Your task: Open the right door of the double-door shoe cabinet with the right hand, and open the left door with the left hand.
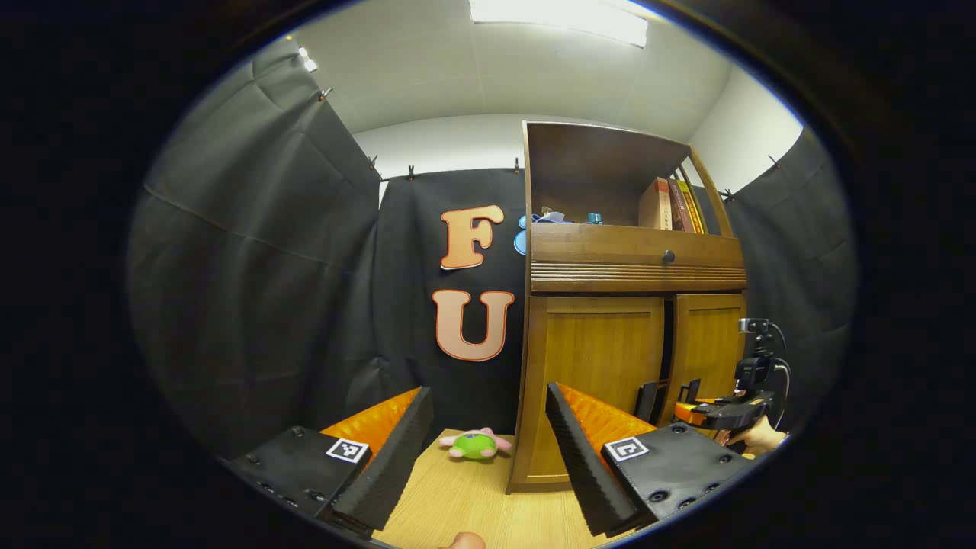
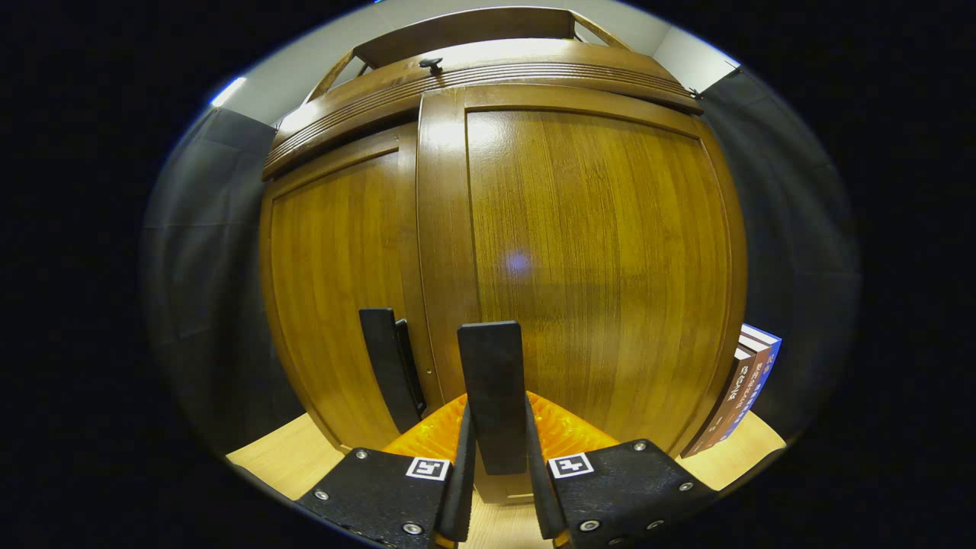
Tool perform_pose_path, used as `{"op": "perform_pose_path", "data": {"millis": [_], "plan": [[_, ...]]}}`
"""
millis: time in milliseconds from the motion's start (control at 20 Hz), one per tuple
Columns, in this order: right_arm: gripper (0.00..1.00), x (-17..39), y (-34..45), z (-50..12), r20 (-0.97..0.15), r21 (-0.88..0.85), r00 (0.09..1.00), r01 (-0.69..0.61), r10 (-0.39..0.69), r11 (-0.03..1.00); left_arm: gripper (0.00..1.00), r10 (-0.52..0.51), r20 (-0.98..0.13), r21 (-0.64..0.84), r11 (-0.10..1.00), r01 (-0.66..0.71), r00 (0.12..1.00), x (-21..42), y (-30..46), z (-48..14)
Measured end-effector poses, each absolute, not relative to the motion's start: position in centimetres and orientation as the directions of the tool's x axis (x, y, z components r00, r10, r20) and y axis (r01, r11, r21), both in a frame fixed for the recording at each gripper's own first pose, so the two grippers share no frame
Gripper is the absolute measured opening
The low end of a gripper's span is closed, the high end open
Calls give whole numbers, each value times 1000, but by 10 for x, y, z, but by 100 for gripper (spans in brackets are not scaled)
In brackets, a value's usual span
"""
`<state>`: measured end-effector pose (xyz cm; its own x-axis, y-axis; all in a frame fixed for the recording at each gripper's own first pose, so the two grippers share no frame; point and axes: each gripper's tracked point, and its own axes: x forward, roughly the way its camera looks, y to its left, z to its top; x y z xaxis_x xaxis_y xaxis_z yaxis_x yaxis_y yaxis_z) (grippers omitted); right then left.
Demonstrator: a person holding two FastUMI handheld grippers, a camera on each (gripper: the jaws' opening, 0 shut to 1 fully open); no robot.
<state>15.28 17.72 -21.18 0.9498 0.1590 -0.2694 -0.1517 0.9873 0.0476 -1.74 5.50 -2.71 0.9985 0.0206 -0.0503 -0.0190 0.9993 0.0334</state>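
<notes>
Right gripper [image 2: 496, 473] fingers clamp the flat black handle [image 2: 496, 389] of the glossy wood right door [image 2: 595, 252], apparently slightly ajar. Left gripper [image 1: 488, 450] open, before left door [image 1: 598, 366]; plush toy [image 1: 474, 444] on table [image 1: 465, 503].

Left gripper [image 1: 488, 450]: jaws spread wide apart, nothing between them, level.
Right gripper [image 2: 499, 457]: jaws closed on a black door handle [image 2: 494, 393].
Hand [image 1: 755, 436]: behind the right gripper, holding it.
</notes>
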Motion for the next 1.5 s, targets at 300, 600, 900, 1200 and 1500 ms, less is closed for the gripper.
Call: {"op": "perform_pose_path", "data": {"millis": [300,600,900,1200,1500], "plan": [[33,113,160,-202,-280,56,940,-184,192,981,96,11,-44,45,999,-9,999,-15,49,-29],[33,77,137,-192,-292,39,936,-193,196,980,97,-3,-62,40,999,5,998,-11,42,-39],[29,48,110,-183,-299,33,935,-188,189,982,95,-20,-63,31,999,22,998,-12,40,-41],[36,26,82,-177,-296,12,944,-151,148,988,98,-50,-66,31,998,53,997,-15,33,-38],[21,5,40,-170,-301,-21,951,-73,63,997,95,-78,-69,34,996,81,995,-13,2,-37]]}}
